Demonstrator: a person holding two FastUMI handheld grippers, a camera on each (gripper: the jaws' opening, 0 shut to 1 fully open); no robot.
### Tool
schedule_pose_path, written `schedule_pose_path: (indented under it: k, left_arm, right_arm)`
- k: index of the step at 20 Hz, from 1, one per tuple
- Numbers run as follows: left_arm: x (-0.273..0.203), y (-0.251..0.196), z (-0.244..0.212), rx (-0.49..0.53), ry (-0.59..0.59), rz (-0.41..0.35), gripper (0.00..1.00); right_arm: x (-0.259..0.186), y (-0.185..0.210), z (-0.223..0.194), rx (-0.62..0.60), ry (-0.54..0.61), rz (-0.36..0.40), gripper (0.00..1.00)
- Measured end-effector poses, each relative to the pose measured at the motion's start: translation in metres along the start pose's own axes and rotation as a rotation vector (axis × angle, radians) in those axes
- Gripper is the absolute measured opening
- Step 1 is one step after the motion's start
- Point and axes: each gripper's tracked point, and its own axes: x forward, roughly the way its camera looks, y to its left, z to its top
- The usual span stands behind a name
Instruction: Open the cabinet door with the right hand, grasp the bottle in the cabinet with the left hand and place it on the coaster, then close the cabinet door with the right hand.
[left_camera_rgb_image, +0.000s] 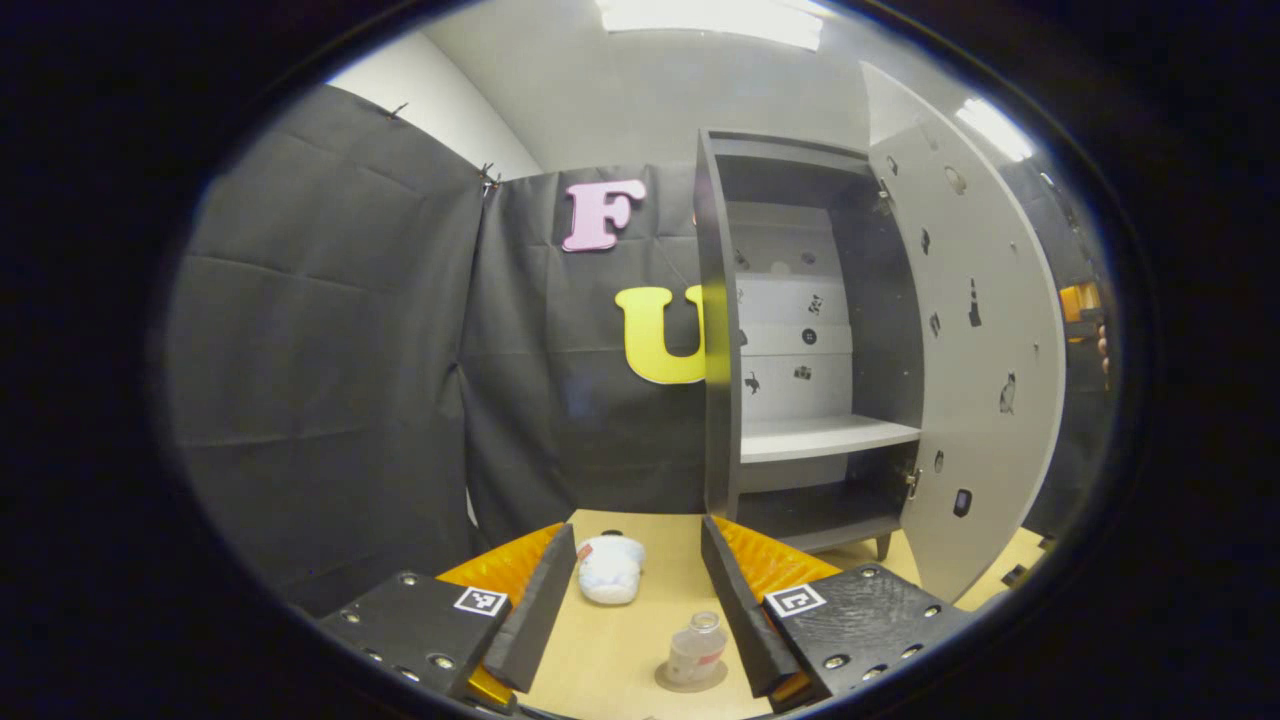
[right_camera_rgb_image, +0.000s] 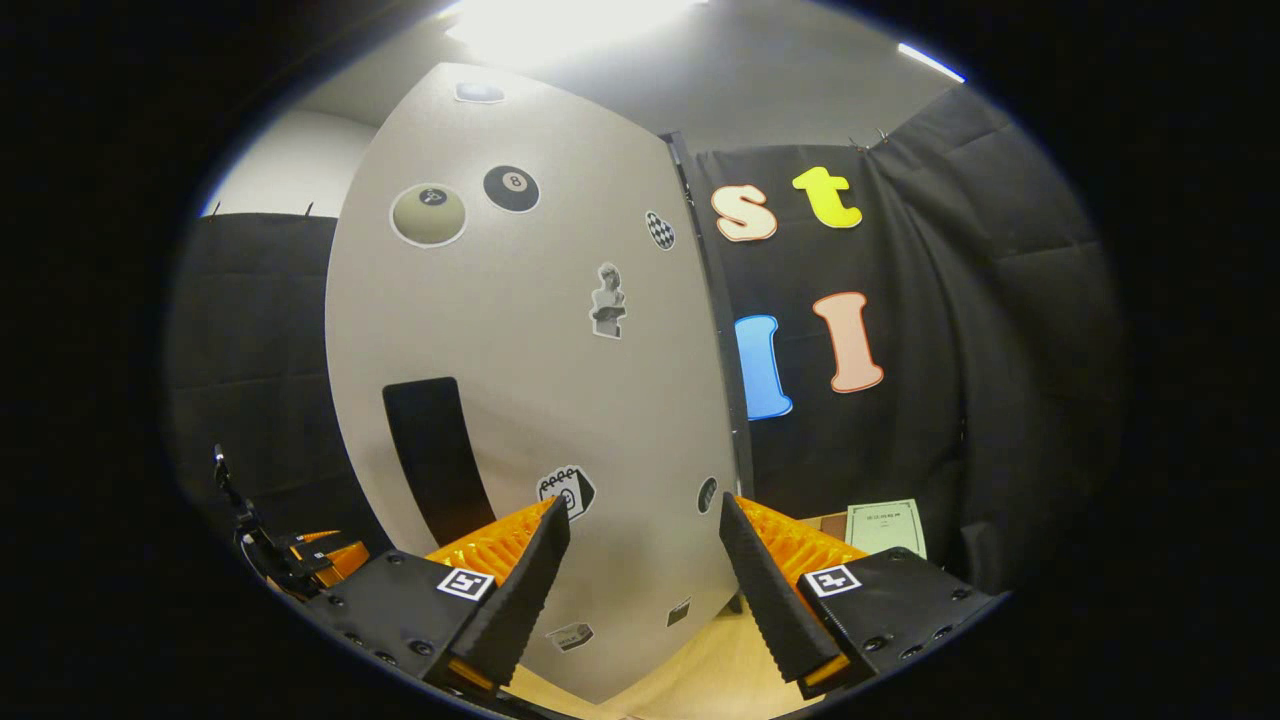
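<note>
The grey cabinet (left_camera_rgb_image: 720, 330) stands open, its door (left_camera_rgb_image: 975, 380) swung out to the right; the shelf (left_camera_rgb_image: 825, 437) inside is bare. A small clear bottle (left_camera_rgb_image: 697, 650) stands upright on a round coaster (left_camera_rgb_image: 690, 680) on the wooden table. My left gripper (left_camera_rgb_image: 638, 527) is open above it, and the bottle sits low between the fingers, close to the right one. In the right gripper view the door's outer face (right_camera_rgb_image: 520, 400), covered in stickers, is right in front, with a black handle (right_camera_rgb_image: 435, 460) at lower left. My right gripper (right_camera_rgb_image: 644, 505) is open, facing the door to the right of the handle.
A white crumpled object (left_camera_rgb_image: 610, 568) lies on the table (left_camera_rgb_image: 620, 640) ahead of the left gripper. A pale booklet (right_camera_rgb_image: 885, 527) lies at the right by the wall. A hand (left_camera_rgb_image: 1103, 350) shows past the door's edge. Some orange and black gear with a cable (right_camera_rgb_image: 290, 560) sits at lower left.
</note>
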Motion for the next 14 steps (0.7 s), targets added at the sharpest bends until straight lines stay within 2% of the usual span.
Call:
schedule_pose_path:
  k: [7,14]
  left_arm:
    - [-0.011,0.028,-0.003,-0.009,0.008,0.051,0.76]
    - [-0.018,0.052,-0.009,-0.004,0.018,0.1,0.76]
  right_arm:
    - [0.02,0.007,0.006,0.045,0.008,0.036,0.96]
    - [0.066,0.042,-0.012,0.017,0.031,0.067,0.97]
